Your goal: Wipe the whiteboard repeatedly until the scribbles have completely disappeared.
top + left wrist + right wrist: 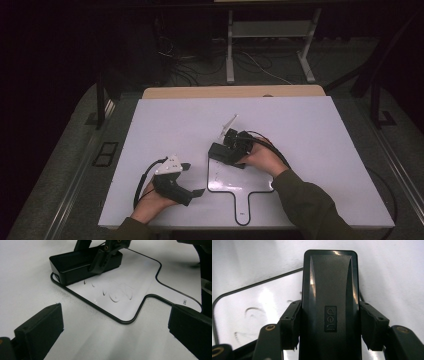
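Your right gripper [226,149] clamps the black eraser [329,300] by its long sides, pressing it flat on the far left corner of the paddle-shaped whiteboard [260,181], beside faint pen marks [117,292]. Your left gripper [192,180] rests on the table [310,130] left of the board, jaws apart and holding nothing.

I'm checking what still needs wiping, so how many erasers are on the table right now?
1. The black eraser sits on the small whiteboard at its far left corner, clamped in the right gripper. Faint pen marks lie beside it.
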`<state>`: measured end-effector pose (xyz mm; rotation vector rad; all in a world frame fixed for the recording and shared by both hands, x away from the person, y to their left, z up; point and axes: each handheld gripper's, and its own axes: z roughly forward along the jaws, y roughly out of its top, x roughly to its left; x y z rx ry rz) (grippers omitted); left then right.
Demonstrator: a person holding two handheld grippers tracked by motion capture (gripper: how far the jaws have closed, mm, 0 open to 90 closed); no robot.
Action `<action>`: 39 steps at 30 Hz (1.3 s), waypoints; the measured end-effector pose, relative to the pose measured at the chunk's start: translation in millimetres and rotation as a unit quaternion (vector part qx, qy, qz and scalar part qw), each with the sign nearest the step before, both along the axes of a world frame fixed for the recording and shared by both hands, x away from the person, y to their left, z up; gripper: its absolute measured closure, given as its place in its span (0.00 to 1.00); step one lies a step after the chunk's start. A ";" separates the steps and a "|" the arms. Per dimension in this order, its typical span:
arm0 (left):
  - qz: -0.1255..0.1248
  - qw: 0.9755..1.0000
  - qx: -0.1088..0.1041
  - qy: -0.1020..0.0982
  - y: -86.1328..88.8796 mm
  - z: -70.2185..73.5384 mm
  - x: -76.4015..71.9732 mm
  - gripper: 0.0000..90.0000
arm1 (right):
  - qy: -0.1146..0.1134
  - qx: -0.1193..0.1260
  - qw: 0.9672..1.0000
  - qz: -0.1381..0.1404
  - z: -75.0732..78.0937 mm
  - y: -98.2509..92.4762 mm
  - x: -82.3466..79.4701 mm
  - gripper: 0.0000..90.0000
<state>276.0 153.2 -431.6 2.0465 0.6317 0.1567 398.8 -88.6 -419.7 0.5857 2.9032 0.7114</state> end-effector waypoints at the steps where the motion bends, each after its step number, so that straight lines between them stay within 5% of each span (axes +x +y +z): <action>1: 0.000 1.000 0.000 0.000 0.0 0.0 0.0 0.00 | -0.001 0.000 1.000 -0.002 -0.2 -0.4 1.8 0.43; 15: -0.001 1.000 0.002 -0.003 -0.4 0.0 0.3 0.00 | -0.004 -0.001 1.000 -0.016 -0.3 -2.8 13.8 0.43; 39: 0.000 1.000 0.000 0.001 -1.9 -0.1 0.1 0.00 | -0.010 -0.015 0.999 0.037 1.4 5.0 -32.9 0.43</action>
